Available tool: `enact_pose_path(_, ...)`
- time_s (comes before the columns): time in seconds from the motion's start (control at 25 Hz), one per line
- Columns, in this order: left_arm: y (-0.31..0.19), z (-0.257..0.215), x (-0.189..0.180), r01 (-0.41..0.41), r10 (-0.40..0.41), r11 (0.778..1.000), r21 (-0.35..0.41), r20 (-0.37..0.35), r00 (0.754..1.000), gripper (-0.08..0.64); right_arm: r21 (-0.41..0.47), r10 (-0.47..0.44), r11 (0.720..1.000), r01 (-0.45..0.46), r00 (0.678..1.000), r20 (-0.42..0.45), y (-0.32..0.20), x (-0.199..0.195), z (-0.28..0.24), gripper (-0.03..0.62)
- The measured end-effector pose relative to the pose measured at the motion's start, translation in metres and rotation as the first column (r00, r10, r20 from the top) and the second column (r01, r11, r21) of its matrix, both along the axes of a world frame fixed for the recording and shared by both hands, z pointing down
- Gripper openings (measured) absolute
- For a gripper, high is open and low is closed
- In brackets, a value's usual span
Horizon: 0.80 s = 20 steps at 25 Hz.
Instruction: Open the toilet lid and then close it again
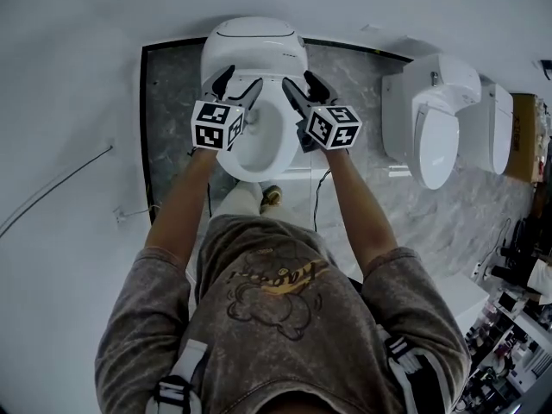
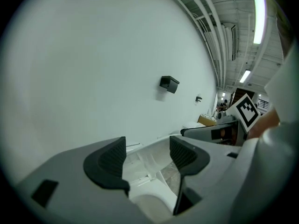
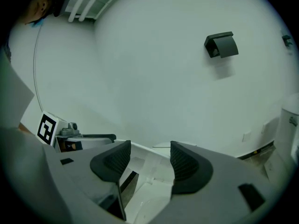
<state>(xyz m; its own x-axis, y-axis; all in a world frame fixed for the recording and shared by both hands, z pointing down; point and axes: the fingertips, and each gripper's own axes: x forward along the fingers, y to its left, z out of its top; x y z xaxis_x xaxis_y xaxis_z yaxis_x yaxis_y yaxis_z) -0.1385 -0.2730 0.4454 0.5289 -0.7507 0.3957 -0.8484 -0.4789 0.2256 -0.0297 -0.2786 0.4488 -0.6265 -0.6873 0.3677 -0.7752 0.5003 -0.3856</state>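
Toilet (image 1: 252,160) with lid (image 1: 254,46) raised at its rear, bowl exposed. Left gripper (image 1: 241,81) and right gripper (image 1: 300,82) are held above the toilet's bowl, side by side, jaws apart, nothing between them.

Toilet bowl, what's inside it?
The toilet bowl shows only its smooth white inside. The open left claw and open right claw cover its two sides, so whatever lies under them is hidden.
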Motion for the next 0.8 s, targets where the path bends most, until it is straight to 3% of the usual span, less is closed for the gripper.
enact_pose_path(0.4,0.106,0.036,0.002,0.037,-0.040,0.994,-0.106,-0.026,0.999,0.288,-0.074,-0.037,0.997,0.036,0.999,-0.003,0.106,0.002,0.035,0.262)
enact_pose_path(0.8,0.208,0.115,0.011,0.029,-0.023,0.971,-0.238,0.026,0.999,0.290,-0.193,-0.059,0.980,0.049,0.997,-0.045,0.201,0.007,0.107,0.262)
